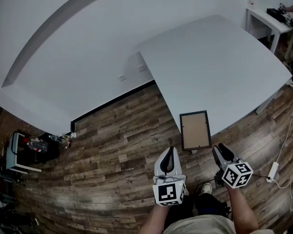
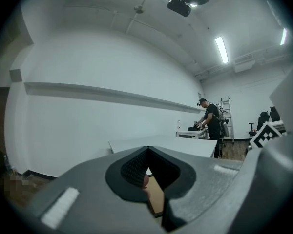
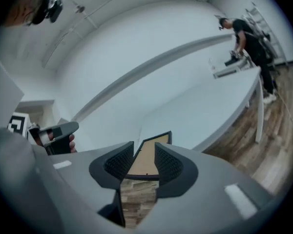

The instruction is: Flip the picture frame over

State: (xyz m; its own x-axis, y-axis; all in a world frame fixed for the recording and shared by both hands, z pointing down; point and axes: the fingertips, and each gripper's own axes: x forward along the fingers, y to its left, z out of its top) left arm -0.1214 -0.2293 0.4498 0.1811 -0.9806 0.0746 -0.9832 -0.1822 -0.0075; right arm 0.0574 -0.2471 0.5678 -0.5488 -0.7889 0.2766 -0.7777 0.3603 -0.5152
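Grey fingers (image 2: pixel 78 189) of left gripper (image 2: pixel 147 150): tips pressed together, nothing held. Fingers (image 3: pixel 210 179) of right gripper (image 3: pixel 142 147): a narrow gap apart, nothing between. Both grippers held low over wood-plank floor (image 1: pixel 117 145), short of table (image 1: pixel 210 57) edge, left beside right. Picture frame (image 1: pixel 195 130) seen straight ahead through right gap; flat on white table at its near edge, brown backing up, black rim around it. Frame just beyond the two grippers, touched by neither. Farther off: second small white table (image 1: pixel 263 16) at far right, with a person (image 2: pixel 212 121) in dark clothes standing at it.
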